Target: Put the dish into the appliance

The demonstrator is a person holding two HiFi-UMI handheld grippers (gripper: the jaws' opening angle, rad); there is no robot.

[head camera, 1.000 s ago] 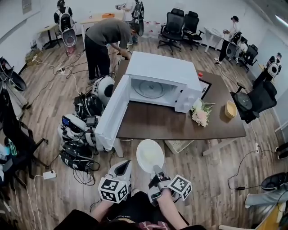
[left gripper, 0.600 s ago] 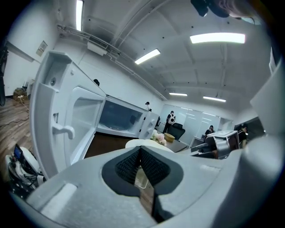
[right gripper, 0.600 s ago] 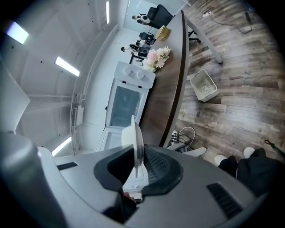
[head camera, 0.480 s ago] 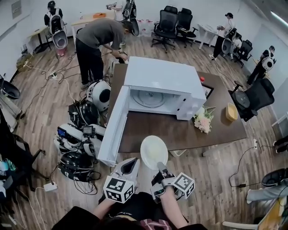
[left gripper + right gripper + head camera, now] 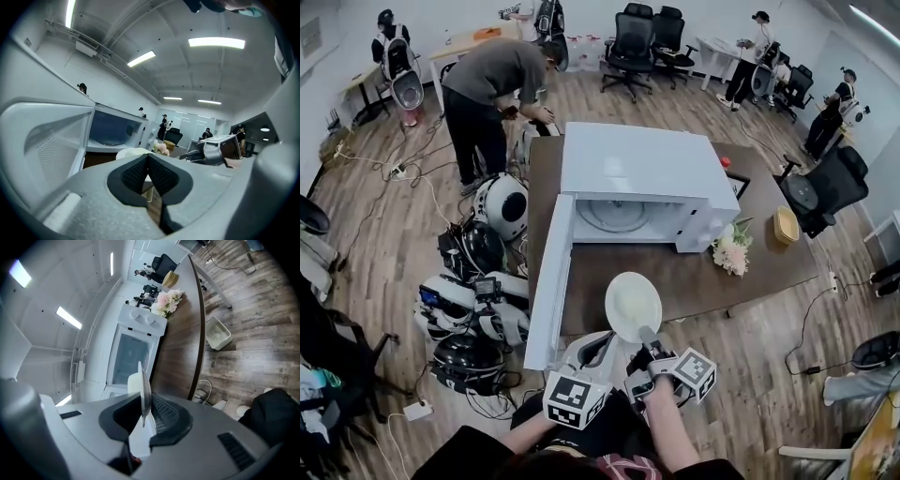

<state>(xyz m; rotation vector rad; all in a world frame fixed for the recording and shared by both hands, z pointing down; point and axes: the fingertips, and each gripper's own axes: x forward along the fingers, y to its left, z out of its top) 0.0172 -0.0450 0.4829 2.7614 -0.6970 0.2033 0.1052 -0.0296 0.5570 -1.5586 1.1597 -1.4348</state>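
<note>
Right gripper (image 5: 649, 337) is clamped on the near rim of the white plate (image 5: 632, 305); in the right gripper view the rim sits edge-on between the pads, pinched. The plate sticks out forward from those fingers and lies roughly flat, over the near edge of the tabletop (image 5: 694, 281) and not resting on it as far as I can tell. The microwave (image 5: 642, 164) stands mid-table, its cavity (image 5: 614, 217) facing the person, glass turntable (image 5: 612, 215) visible inside. Key relation: the opening lies straight ahead of the plate's far rim, a touch to the left, with bare tabletop between them. So the move looks like a plain forward push along the gripper's own line, plate leading, right hand the only one involved. The door (image 5: 547, 277) hangs open to the left, past the tabletop's left near corner, clear of that path. Flowers (image 5: 733, 253) sit right of the opening near the right edge, off the line. Left gripper (image 5: 598, 347) hovers just left of the plate with its jaws pressed together on nothing. It is near the door's free end, so watch for a bump there.
</note>
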